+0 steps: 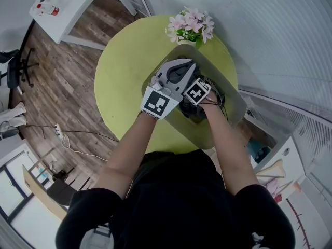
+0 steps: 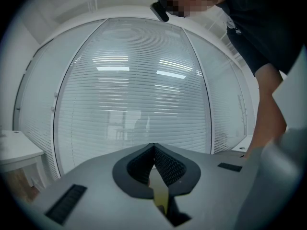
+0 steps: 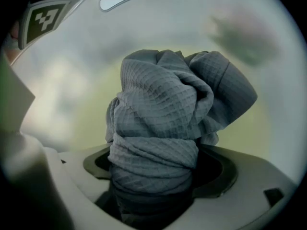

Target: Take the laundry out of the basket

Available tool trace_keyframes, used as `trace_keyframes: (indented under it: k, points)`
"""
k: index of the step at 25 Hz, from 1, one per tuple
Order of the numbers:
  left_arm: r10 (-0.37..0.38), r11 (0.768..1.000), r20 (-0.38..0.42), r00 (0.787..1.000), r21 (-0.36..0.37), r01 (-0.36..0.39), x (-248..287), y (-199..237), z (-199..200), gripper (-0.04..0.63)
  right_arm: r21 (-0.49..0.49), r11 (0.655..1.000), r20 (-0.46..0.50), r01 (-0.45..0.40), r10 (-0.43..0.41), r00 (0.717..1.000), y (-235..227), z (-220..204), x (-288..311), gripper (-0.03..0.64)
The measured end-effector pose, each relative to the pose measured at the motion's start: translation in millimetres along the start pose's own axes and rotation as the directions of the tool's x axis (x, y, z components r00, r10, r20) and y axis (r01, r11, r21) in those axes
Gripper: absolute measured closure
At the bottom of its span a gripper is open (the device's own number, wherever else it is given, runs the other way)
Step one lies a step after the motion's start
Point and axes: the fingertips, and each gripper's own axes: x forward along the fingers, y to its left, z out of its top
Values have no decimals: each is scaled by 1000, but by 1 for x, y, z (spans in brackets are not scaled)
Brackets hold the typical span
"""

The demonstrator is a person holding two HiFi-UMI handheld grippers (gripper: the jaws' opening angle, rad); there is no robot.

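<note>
On the round yellow-green table (image 1: 122, 82) stands a grey-green basket (image 1: 234, 107) with dark laundry (image 1: 193, 112) in it. Both grippers hang over the basket. My left gripper (image 1: 180, 64) points toward the flowers; its jaws meet at the tips (image 2: 153, 146) with nothing between them. My right gripper (image 1: 199, 98) points down into the basket. A bunched grey waffle-weave cloth (image 3: 168, 109) stands between its wide jaws (image 3: 156, 164); dark gaps show between the cloth and the pads (image 3: 218, 169) on both sides.
A pot of pink flowers (image 1: 190, 26) stands at the table's far edge, close behind the basket. A wall of white blinds (image 2: 134, 80) runs past the table on the right. A white desk (image 1: 70, 4), an office chair (image 1: 15, 66) and floor cables (image 1: 67, 138) lie to the left.
</note>
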Motion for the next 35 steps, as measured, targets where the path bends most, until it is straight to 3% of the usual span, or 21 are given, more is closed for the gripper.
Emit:
trace_keyframes:
  k: [14, 20, 28, 35]
  points:
    - [44, 999, 1, 999, 5, -44, -7, -2, 11, 592, -41, 998, 22, 39, -38, 999, -5, 2, 9, 182]
    - [67, 997, 17, 998, 31, -68, -18, -6, 29, 592, -78, 996, 30, 50, -48, 998, 1, 4, -11, 252]
    - [121, 991, 27, 992, 46, -122, -41, -7, 50, 592, -134, 990, 7, 43, -43, 999, 18, 0, -52, 258]
    - [159, 982, 45, 986, 98, -163, -64, -13, 73, 592, -171, 984, 58, 56, -47, 997, 36, 9, -100, 258]
